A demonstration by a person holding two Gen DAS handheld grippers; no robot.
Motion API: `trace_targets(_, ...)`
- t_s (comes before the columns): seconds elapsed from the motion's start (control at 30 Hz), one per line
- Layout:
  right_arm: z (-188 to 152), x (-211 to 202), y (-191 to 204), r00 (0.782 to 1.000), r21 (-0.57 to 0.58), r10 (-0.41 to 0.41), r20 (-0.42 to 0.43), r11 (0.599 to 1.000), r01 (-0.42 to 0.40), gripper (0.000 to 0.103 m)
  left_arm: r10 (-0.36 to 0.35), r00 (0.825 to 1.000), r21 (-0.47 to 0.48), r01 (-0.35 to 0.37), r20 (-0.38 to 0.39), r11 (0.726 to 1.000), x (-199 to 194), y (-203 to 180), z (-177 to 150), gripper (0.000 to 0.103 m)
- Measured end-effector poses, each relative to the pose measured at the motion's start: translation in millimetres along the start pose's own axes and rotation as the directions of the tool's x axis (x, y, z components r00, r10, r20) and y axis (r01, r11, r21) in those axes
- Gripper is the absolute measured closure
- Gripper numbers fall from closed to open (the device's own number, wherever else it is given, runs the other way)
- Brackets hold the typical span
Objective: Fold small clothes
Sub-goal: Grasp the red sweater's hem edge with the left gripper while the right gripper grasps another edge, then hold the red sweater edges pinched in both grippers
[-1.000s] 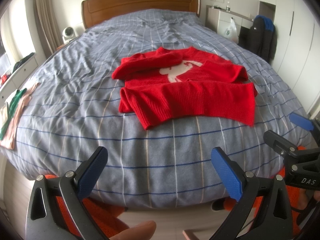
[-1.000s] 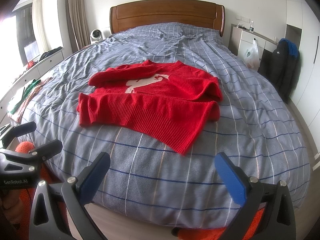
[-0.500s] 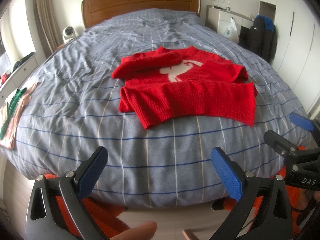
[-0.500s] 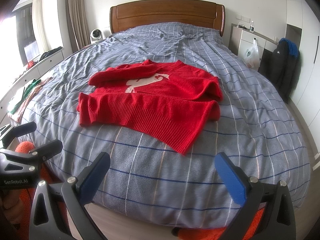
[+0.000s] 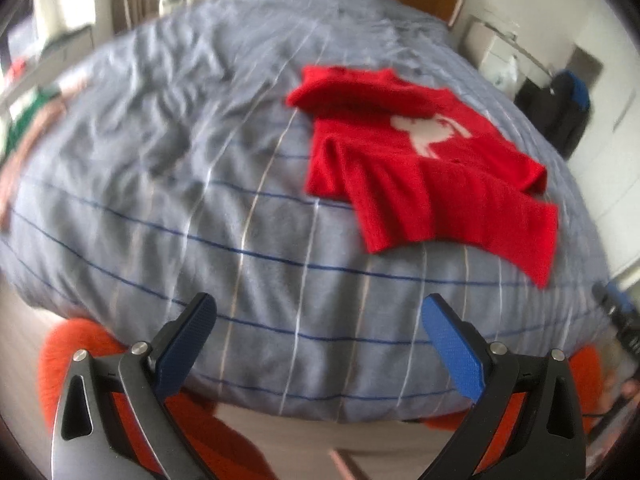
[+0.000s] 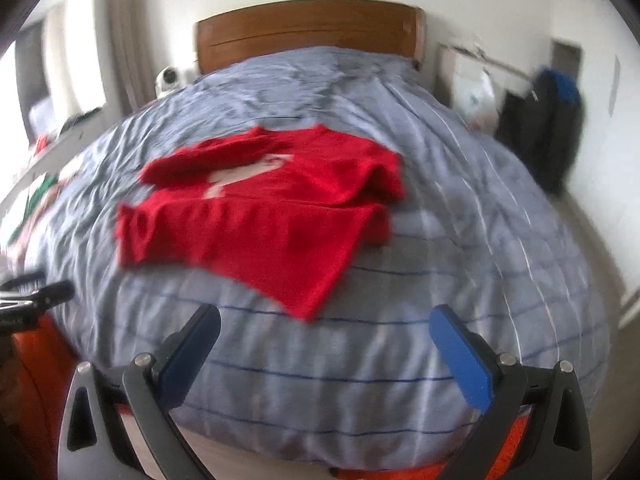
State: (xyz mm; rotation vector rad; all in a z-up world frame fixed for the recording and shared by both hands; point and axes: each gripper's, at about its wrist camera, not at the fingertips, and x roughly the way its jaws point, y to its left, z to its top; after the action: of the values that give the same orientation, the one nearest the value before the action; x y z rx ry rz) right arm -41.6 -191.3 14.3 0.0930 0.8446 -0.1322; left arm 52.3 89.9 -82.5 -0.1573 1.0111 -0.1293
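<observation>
Red knitted sweater with a white animal motif, partly folded, is being displayed on the grey-blue checked duvet of the bed. Both the left gripper and right gripper are being held spread wide, gripping nothing, near the bed's foot, well apart from the sweater.

No legible text, labels, brands or numbers; both views motion-blurred.

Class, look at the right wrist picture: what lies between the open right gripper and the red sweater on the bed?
Only bare striped grey duvet lies between the right gripper and the red sweater. The right wrist view shows this, and nothing sits on that stretch.
</observation>
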Motion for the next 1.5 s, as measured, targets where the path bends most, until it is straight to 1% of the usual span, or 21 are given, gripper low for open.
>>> trace_targets(0.07,0.0,11.8,-13.2,0.999,0.019,0.026,-0.024,0.999,-0.026,0.0,-0.082,0.996,-0.004,0.082,-0.042,0.997,15.0,-1.2,8.5,0.001)
trace_targets(0.13,1.3,29.1,-20.0,0.991,0.042,0.125,-0.045,0.992,-0.123,0.0,-0.111,0.992,0.012,0.112,-0.06,0.994,29.6,-9.8,14.9,0.001)
trace_targets(0.17,3.4,41.7,-23.4,0.978,0.072,0.2,-0.062,0.978,-0.196,0.001,-0.127,0.989,0.015,0.128,-0.077,0.992,40.8,-15.2,18.2,0.003)
trace_targets(0.2,3.8,54.3,-24.3,0.962,0.108,0.262,-0.075,0.961,-0.253,0.001,-0.15,0.984,0.003,0.151,-0.096,0.988,50.6,-18.6,21.4,0.008)
trace_targets(0.23,5.3,64.8,-24.6,0.948,0.136,0.308,-0.085,0.946,-0.295,0.006,-0.179,0.978,-0.017,0.178,-0.112,0.984,56.8,-20.3,25.7,0.015)
trace_targets(0.27,6.1,78.0,-24.7,0.925,0.171,0.368,-0.095,0.922,-0.348,0.011,-0.209,0.97,-0.038,0.206,-0.125,0.978,63.5,-21.6,29.4,0.035)
trace_targets(0.3,6.5,91.4,-22.9,0.898,0.207,0.427,-0.107,0.893,-0.4,0.03,-0.234,0.963,-0.055,0.228,-0.136,0.972,70.0,-22.5,32.2,0.074)
trace_targets(0.33,6.2,106.1,-19.9,0.864,0.247,0.489,-0.12,0.858,-0.451,0.055,-0.245,0.959,-0.064,0.238,-0.14,0.969,73.8,-22.0,34.7,0.1)
trace_targets(0.37,6.5,112.7,-17.9,0.855,0.266,0.502,-0.128,0.848,-0.458,0.069,-0.271,0.952,-0.077,0.262,-0.144,0.962,71.1,-17.8,36.1,0.101)
trace_targets(0.4,6.2,114.3,-17.7,0.863,0.278,0.487,-0.138,0.855,-0.438,0.097,-0.295,0.945,-0.089,0.284,-0.142,0.955,66.5,-10.7,40.8,0.1)
trace_targets(0.43,5.3,107.7,-19.6,0.864,0.287,0.482,-0.146,0.856,-0.429,0.098,-0.321,0.938,-0.086,0.312,-0.133,0.946,52.3,-3.7,36.2,0.1)
trace_targets(0.5,3.4,81.0,-27.4,0.851,0.261,0.502,-0.15,0.851,-0.456,0.098,-0.346,0.926,-0.061,0.341,-0.15,0.938,25.8,9.2,24.2,0.1)
trace_targets(0.57,-0.9,51.2,-41.0,0.838,0.238,0.517,-0.176,0.848,-0.473,0.098,-0.364,0.906,-0.046,0.363,-0.217,0.931,0.3,21.9,4.3,0.1)
trace_targets(0.67,-24.0,16.7,-60.9,0.817,0.249,0.518,-0.255,0.851,-0.462,0.098,-0.328,0.894,-0.012,0.341,-0.306,0.94,-9.7,22.0,-27.2,0.1)
trace_targets(0.7,-31.4,15.8,-64.7,0.816,0.25,0.505,-0.28,0.859,-0.446,0.098,-0.308,0.895,-0.002,0.325,-0.322,0.946,-7.0,19.4,-32.8,0.1)
trace_targets(0.77,-47.8,20.8,-59.7,0.819,0.24,0.471,-0.328,0.88,-0.41,0.099,-0.226,0.91,0.034,0.254,-0.349,0.967,1.3,13.6,-46.2,0.101)
trace_targets(0.87,-72.0,40.5,-49.6,0.837,0.212,0.38,-0.394,0.924,-0.319,0.099,-0.148,0.92,0.025,0.168,-0.364,0.985,11.9,15.7,-54.2,0.101)
trace_targets(0.93,-83.0,52.2,-42.4,0.849,0.193,0.334,-0.409,0.941,-0.277,0.099,-0.122,0.924,0.019,0.138,-0.363,0.99,14.0,14.7,-53.7,0.101)
trace_targets(1.07,-89.7,59.5,-38.5,0.865,0.202,0.307,-0.397,0.948,-0.245,0.099,-0.059,0.936,0.068,0.088,-0.348,0.994,16.6,-0.1,-56.2,0.101)
trace_targets(1.2,-93.1,66.0,-29.2,0.874,0.189,0.296,-0.386,0.952,-0.239,0.099,-0.051,0.942,0.055,0.073,-0.333,0.996,17.5,-6.0,-61.3,0.101)
trace_targets(1.5,-87.5,74.5,-31.3,0.878,0.196,0.282,-0.386,0.956,-0.22,0.099,-0.066,0.946,0.04,0.083,-0.318,0.996,10.4,-6.8,-77.1,0.1)
